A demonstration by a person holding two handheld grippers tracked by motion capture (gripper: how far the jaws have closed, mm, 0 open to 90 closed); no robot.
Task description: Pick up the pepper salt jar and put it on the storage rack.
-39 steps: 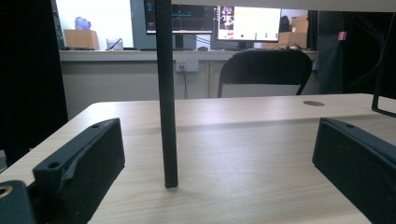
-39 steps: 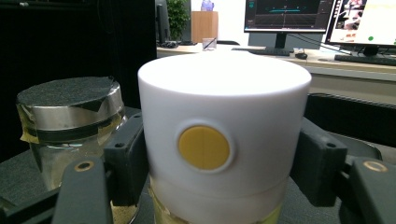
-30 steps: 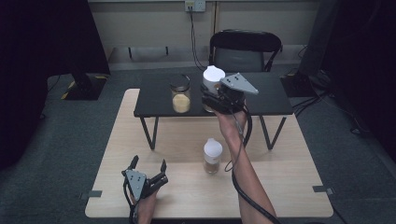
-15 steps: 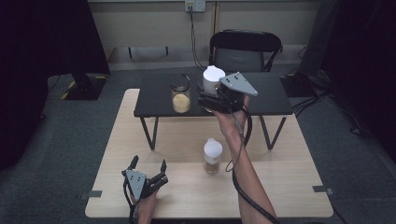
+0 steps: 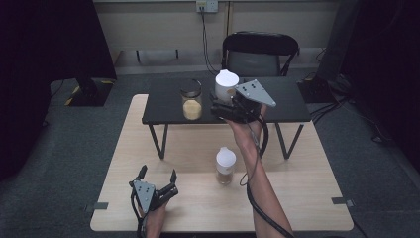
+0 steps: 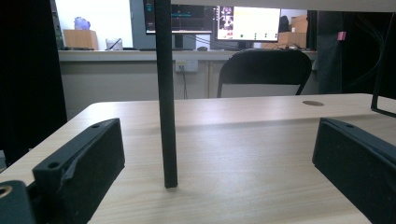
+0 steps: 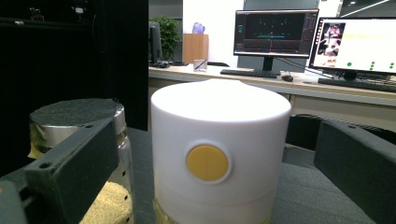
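Observation:
A white-lidded container (image 5: 226, 85) with a yellow dot (image 7: 207, 163) stands on the black raised shelf (image 5: 282, 101). My right gripper (image 5: 221, 101) reaches over the shelf's front edge. Its jaws have just been opening and stand apart on either side of the container (image 7: 219, 140), with a gap on each side. Just left of it stands a glass jar of pale grains (image 5: 191, 103) with a metal lid (image 7: 74, 114). My left gripper (image 5: 157, 174) rests open on the wooden table (image 5: 297, 198) near its front left, with nothing between its jaws (image 6: 217, 161).
A second white-capped jar (image 5: 225, 166) stands on the wooden table below my right forearm. The shelf's thin black leg (image 6: 166, 93) rises just ahead of the left gripper. A black chair (image 5: 260, 52) stands behind the table. Dark floor surrounds it.
The right gripper's jaws have spread away from the white container, which now stands free on the shelf. Neither hand has shifted.

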